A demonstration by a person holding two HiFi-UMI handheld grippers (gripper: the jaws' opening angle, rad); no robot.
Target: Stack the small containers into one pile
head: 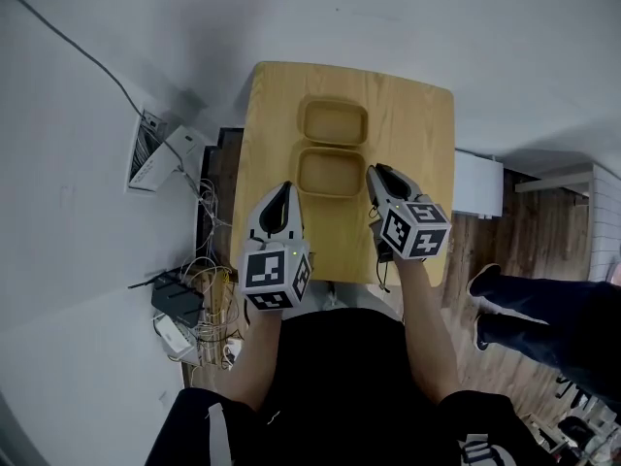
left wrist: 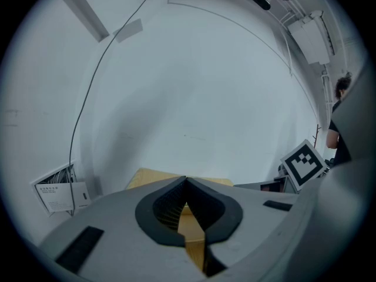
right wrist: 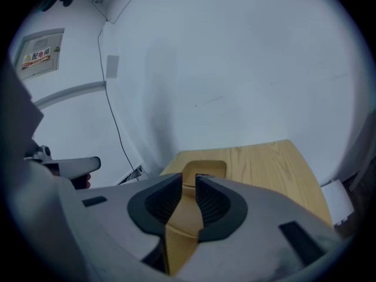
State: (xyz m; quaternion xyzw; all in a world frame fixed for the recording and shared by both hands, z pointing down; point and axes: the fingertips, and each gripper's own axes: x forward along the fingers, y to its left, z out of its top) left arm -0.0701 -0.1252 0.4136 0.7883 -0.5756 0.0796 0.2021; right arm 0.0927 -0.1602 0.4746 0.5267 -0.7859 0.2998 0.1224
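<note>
Two shallow tan containers lie end to end on the small wooden table (head: 412, 129): the far container (head: 333, 122) and the near container (head: 332, 173). My left gripper (head: 288, 192) hovers just left of the near container, its jaws meeting at the tips with nothing between them (left wrist: 186, 180). My right gripper (head: 376, 175) is at the near container's right rim. In the right gripper view its jaws (right wrist: 189, 178) stand a little apart; the far container (right wrist: 204, 169) and the near container (right wrist: 181, 219) show through the gap, and I see no pad pressing on them.
The table stands against a white wall. On the floor to its left lie tangled cables and a black box (head: 178, 301), with a white box (head: 153, 153) by the wall. A white unit (head: 478, 184) and a person's legs (head: 543, 318) are to the right.
</note>
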